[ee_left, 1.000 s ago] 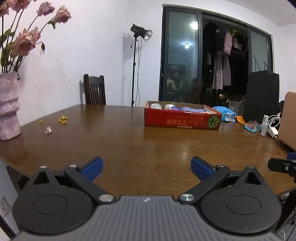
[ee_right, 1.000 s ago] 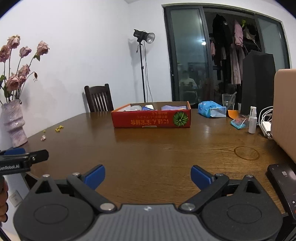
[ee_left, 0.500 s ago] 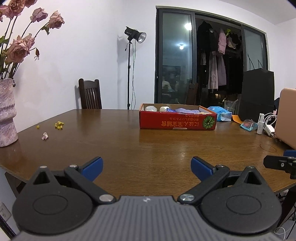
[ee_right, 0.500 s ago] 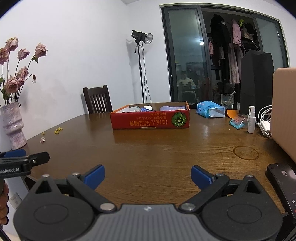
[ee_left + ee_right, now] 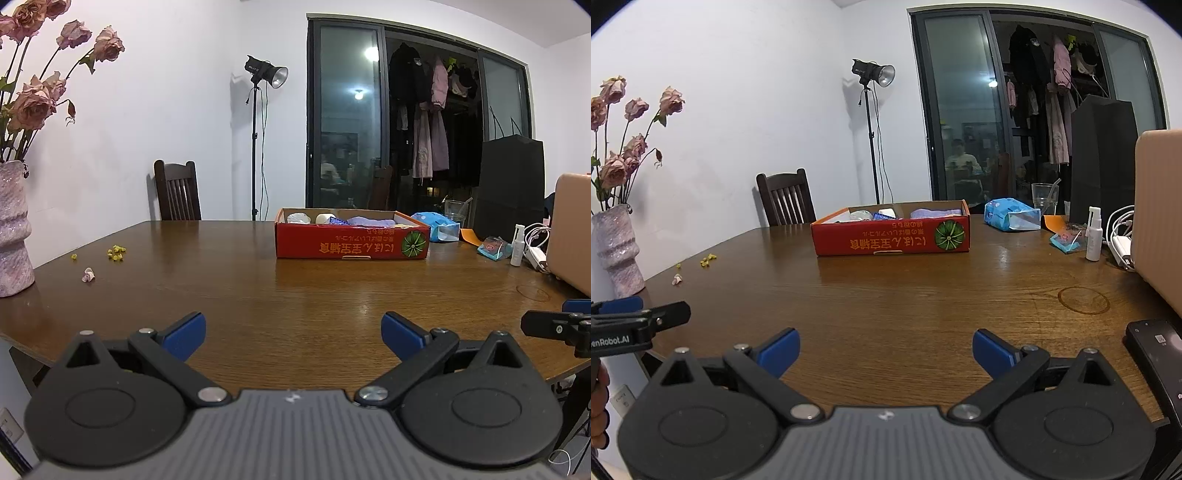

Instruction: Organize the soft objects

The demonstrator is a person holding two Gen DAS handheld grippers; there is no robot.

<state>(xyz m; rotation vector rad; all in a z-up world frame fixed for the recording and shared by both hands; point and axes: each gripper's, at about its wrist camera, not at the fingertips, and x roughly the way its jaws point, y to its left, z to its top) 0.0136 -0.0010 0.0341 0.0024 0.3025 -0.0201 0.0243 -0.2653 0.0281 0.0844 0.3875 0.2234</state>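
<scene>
Left wrist view shows the left gripper (image 5: pixel 291 334) low at the near edge of the table (image 5: pixel 295 295), its blue fingers spread wide with nothing between them. The right gripper (image 5: pixel 886 349) is likewise wide apart and empty at the same edge. The red cardboard box (image 5: pixel 352 245) sits well away toward the far edge, with the soft objects (image 5: pixel 371 221) inside: pale and lilac bundles, though what each one is cannot be made out at this distance.

Risks, as I judge them: reaching in over the box wall could shove or tip the light box, and a pinch on loose fabric may catch only a fold and drop it. The spray bottle (image 5: pixel 1093 234) and cables near the right edge could be snagged. The box floor is hidden by its front wall.
</scene>
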